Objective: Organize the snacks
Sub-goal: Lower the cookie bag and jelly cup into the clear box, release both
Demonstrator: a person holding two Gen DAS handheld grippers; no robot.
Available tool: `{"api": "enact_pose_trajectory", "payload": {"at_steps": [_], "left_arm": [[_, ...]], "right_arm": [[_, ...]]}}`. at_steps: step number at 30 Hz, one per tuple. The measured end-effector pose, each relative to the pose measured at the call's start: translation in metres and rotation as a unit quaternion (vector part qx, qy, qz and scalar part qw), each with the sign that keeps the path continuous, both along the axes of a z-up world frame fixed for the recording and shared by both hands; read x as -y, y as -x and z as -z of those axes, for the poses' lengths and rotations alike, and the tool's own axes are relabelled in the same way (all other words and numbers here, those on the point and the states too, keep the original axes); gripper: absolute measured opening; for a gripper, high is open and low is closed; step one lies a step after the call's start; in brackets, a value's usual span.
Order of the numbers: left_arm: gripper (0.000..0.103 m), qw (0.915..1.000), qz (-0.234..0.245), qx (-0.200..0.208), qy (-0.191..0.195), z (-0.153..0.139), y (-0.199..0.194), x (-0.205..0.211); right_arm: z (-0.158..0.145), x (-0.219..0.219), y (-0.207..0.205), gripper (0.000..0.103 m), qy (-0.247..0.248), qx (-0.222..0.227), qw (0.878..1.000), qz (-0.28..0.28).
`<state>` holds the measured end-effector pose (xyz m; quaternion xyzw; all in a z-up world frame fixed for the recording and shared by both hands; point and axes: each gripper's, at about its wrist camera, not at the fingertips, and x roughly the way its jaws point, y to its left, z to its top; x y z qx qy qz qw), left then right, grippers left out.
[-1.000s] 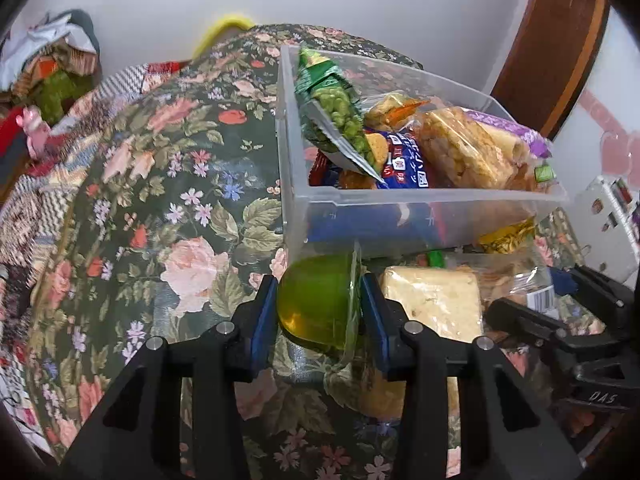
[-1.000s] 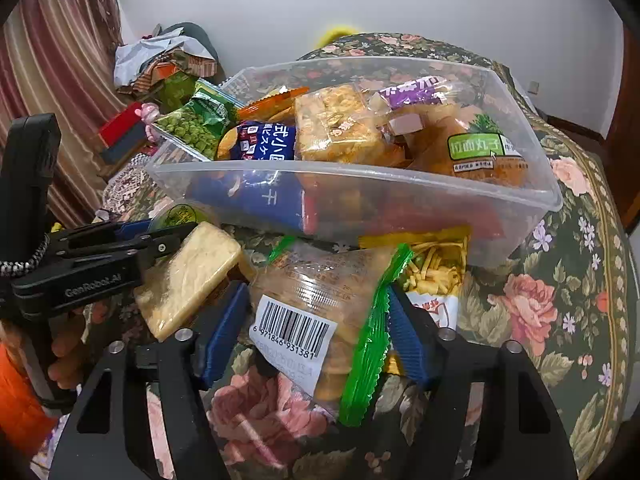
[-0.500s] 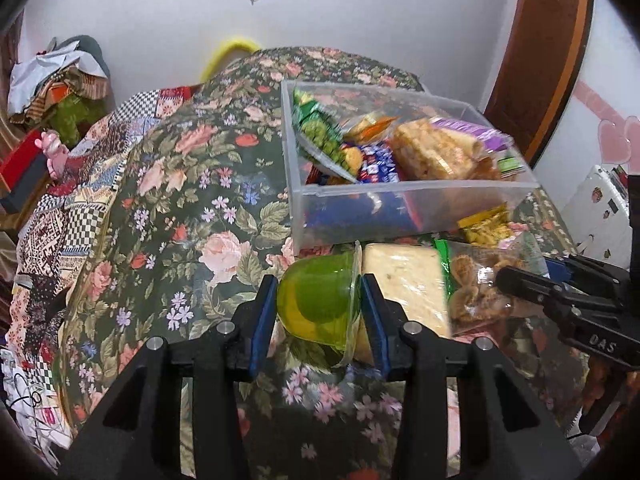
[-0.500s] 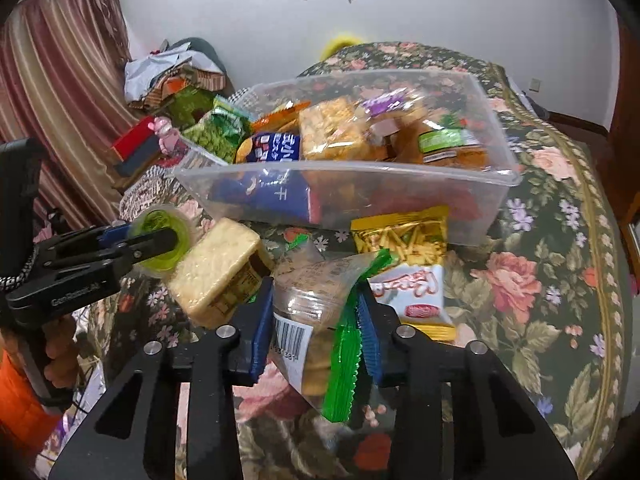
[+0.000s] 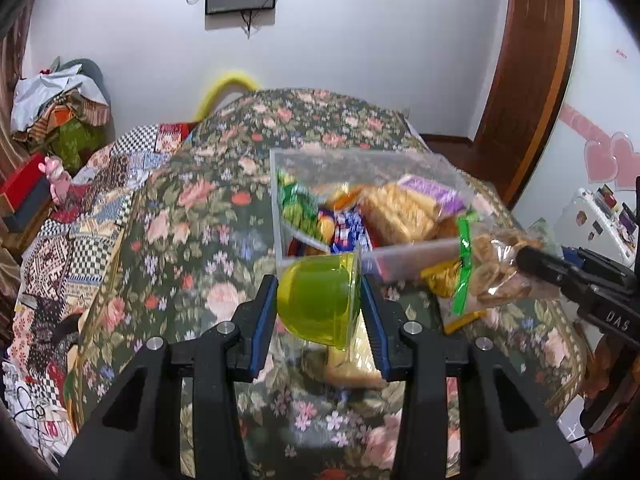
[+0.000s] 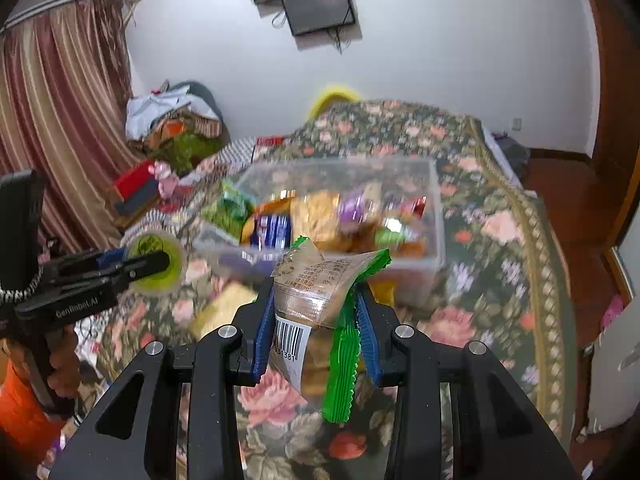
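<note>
Both snacks have risen off the bed: our left gripper (image 5: 320, 300) clamps the jelly cup (image 5: 318, 300), our right gripper (image 6: 316, 312) the cookie bag (image 6: 316, 300). Neither has reached the bin (image 5: 412, 250); two packets remain below.

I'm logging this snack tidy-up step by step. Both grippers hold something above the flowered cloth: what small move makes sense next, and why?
Probably carry both forward over the clear bin and release. The left gripper is clamped on the green jelly cup, the right gripper on the green-edged cookie bag, both lifted short of the bin's near wall. The bin already holds other packets.
</note>
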<state>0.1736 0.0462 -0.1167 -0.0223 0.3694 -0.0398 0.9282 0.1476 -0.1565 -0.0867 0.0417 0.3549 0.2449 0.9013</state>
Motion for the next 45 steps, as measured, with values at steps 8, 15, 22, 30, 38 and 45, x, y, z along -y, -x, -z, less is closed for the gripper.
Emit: {"api": "enact_pose_trajectory", "payload": {"at_steps": [8, 15, 22, 30, 38, 45], "left_arm": [[0.041, 0.9995, 0.002, 0.030, 0.001, -0.025, -0.023, 0.006], [0.041, 0.9993, -0.001, 0.036, 0.001, -0.031, -0.050, 0.008], [0.041, 0.9995, -0.010, 0.030, -0.003, -0.025, -0.081, 0.011], [0.041, 0.9999, -0.013, 0.002, 0.005, -0.008, -0.121, 0.013], [0.041, 0.9991, -0.034, -0.023, -0.013, 0.009, -0.151, 0.016], [0.042, 0.9980, -0.041, -0.047, 0.001, 0.018, -0.156, 0.012]], "right_arm": [[-0.027, 0.007, -0.019, 0.034, -0.020, 0.036, 0.999, 0.013], [-0.033, -0.003, -0.044, 0.034, -0.032, 0.050, 0.998, 0.011], [-0.028, -0.015, -0.072, 0.034, -0.034, 0.043, 0.998, 0.009], [-0.012, -0.029, -0.107, 0.034, -0.021, 0.019, 0.999, 0.014], [0.000, -0.047, -0.127, 0.035, 0.003, 0.000, 1.000, 0.003], [0.001, -0.051, -0.129, 0.039, 0.018, 0.000, 1.000, -0.001]]}}
